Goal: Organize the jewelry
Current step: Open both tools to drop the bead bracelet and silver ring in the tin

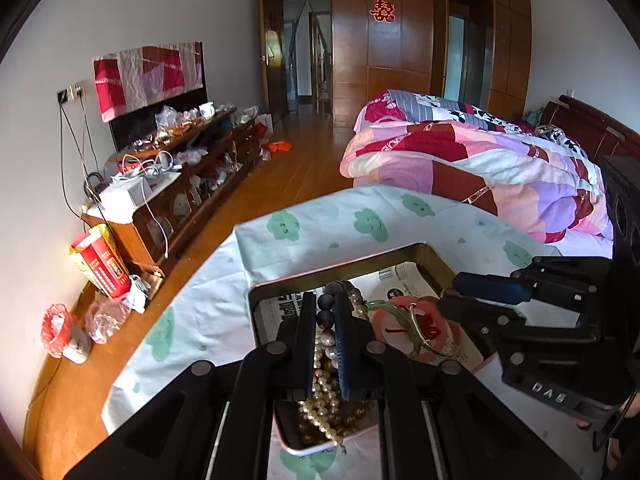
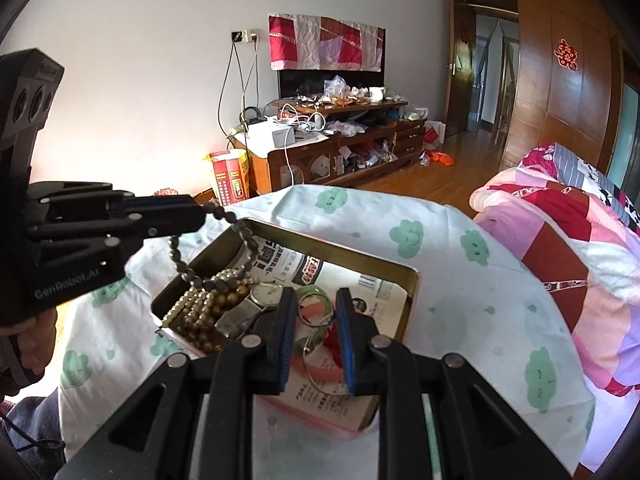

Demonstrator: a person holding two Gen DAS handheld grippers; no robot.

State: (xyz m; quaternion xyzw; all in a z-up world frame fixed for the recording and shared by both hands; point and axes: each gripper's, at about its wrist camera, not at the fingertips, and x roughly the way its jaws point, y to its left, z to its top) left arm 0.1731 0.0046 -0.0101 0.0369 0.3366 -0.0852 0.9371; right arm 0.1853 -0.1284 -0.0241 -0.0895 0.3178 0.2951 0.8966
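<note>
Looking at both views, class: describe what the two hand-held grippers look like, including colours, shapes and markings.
Both are matte black plastic with slotted linkage arms and round silver pivot pins. Each finger carries a blue pad. The left hand-held gripper bears pale "GenRobot.AI" lettering; the right hand-held gripper shows raised pale letters, possibly "DAS". A boxy black camera housing tops the left one.

A tin (image 2: 412,280) is set on the cloth (image 2: 460,280); inside it (leftward) pearls (image 2: 208,312) are heaped beside a watch (image 2: 266,294).

Patchwork quilt (image 1: 480,160) on the bed, cluttered wooden cabinet (image 2: 340,144), red carton (image 1: 100,264) beside it.
</note>
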